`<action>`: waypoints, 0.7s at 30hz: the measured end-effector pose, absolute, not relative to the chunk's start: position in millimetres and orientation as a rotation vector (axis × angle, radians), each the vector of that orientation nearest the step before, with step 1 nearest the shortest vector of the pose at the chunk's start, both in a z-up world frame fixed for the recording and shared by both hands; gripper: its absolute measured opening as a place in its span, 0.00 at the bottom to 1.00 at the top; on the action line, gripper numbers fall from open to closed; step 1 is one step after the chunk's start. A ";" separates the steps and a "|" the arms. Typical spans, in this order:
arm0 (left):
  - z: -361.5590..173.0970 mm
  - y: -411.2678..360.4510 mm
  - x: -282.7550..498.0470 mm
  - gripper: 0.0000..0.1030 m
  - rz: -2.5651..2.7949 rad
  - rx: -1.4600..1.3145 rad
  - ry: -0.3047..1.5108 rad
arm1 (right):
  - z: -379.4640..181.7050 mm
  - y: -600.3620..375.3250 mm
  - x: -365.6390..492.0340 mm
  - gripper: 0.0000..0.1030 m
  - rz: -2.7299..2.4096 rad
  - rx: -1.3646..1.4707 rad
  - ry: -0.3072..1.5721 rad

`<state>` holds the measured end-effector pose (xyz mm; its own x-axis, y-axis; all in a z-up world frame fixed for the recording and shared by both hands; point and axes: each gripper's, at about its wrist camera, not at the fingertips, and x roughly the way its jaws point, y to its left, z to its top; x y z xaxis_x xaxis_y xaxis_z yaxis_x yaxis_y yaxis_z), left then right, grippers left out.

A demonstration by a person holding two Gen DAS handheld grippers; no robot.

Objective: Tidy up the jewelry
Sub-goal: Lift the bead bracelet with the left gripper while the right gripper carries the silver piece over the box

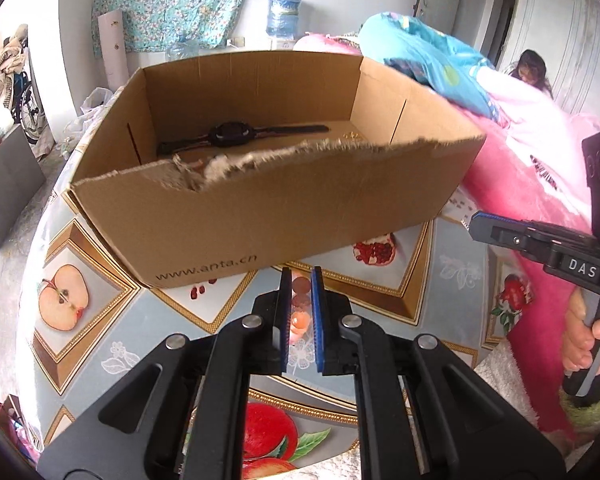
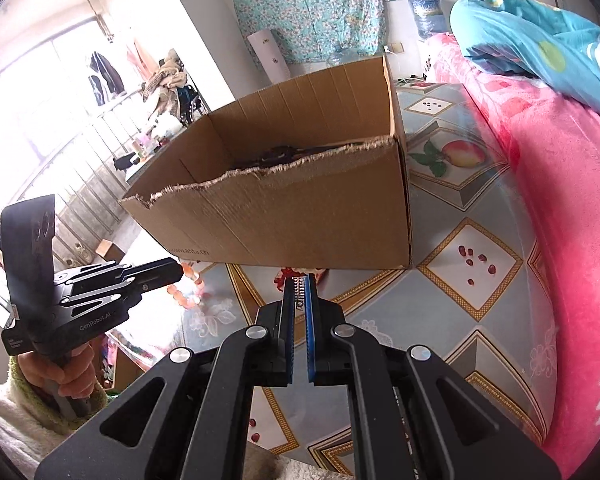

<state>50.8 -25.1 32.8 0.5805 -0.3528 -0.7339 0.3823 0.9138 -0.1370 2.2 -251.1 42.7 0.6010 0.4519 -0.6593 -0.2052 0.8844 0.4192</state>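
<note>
Pinching orange beads (image 1: 300, 306), left tongs (image 1: 301, 276); right tongs (image 2: 300, 280) clamp a metal band (image 2: 299, 289).

Each gripper is a matte black assembly of angular linkage arms joined by round silver pivot screws. The left gripper (image 1: 301, 280) and the right gripper (image 2: 300, 284) carry flat fingers faced with ribbed blue pads (image 1: 317, 312). White lettering marks the housings: "DAS" on the right unit, "GenRobot.AI" on the left unit. An upright black plate rises from each body. The sleeves (image 2: 4, 412) are fluffy white fabric with green cuffs (image 2: 20, 372).
</note>
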 end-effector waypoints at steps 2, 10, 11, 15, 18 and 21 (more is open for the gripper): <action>45.2 -14.5 51.2 0.08 -0.467 -0.011 0.832 | 54.1 -254.7 4.9 0.05 0.404 0.339 0.818; 102.9 15.4 54.7 0.08 -0.652 -0.170 0.766 | 109.6 -261.5 22.5 0.05 0.476 0.337 0.705; 110.4 15.1 56.0 0.08 -0.671 -0.183 0.753 | 115.8 -261.6 26.0 0.05 0.484 0.333 0.692; 134.3 11.4 75.7 0.08 -0.704 -0.181 0.715 | 133.7 -262.4 44.5 0.05 0.501 0.306 0.660; 138.2 0.4 103.1 0.08 -0.689 -0.146 0.730 | 140.5 -263.6 62.8 0.05 0.521 0.296 0.654; 128.1 -14.2 132.7 0.08 -0.648 -0.091 0.786 | 140.8 -264.8 80.5 0.05 0.522 0.278 0.663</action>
<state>132.7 -14.2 128.1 0.5250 -0.5734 -0.6290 0.5076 0.8041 -0.3095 80.5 -264.8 140.8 0.6667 0.5426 -0.5110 -0.3702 0.8361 0.4048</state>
